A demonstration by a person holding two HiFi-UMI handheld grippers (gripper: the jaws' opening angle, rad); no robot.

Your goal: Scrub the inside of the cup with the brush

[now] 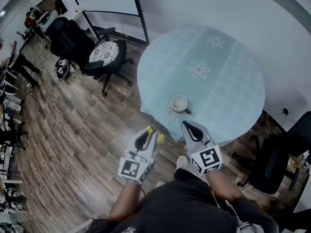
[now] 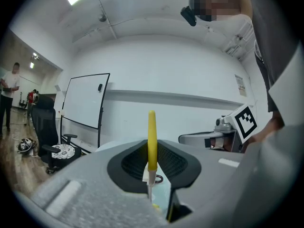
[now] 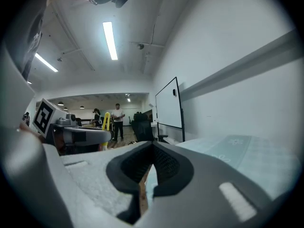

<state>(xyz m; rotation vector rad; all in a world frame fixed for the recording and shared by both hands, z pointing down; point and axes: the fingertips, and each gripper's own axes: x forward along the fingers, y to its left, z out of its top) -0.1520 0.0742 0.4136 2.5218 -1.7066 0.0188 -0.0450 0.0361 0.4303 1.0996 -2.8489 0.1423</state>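
Observation:
A pale cup (image 1: 179, 103) with a dark handle stands near the front edge of the round table (image 1: 228, 81), which wears a light blue flowered cloth. My left gripper (image 1: 147, 133) hovers over the floor just short of the table edge, shut on a yellow-handled brush (image 1: 159, 139). In the left gripper view the brush (image 2: 151, 137) stands upright between the closed jaws of the left gripper (image 2: 152, 150). My right gripper (image 1: 186, 125) is at the table edge, close to the cup, shut with nothing in it. The right gripper (image 3: 151, 149) shows closed jaws.
A black office chair with a patterned cushion (image 1: 104, 53) stands left of the table, with a whiteboard stand (image 1: 137, 11) behind it. Another black chair (image 1: 270, 163) is at the right. Wooden floor (image 1: 73, 130) lies to the left. People stand far off (image 3: 117, 120).

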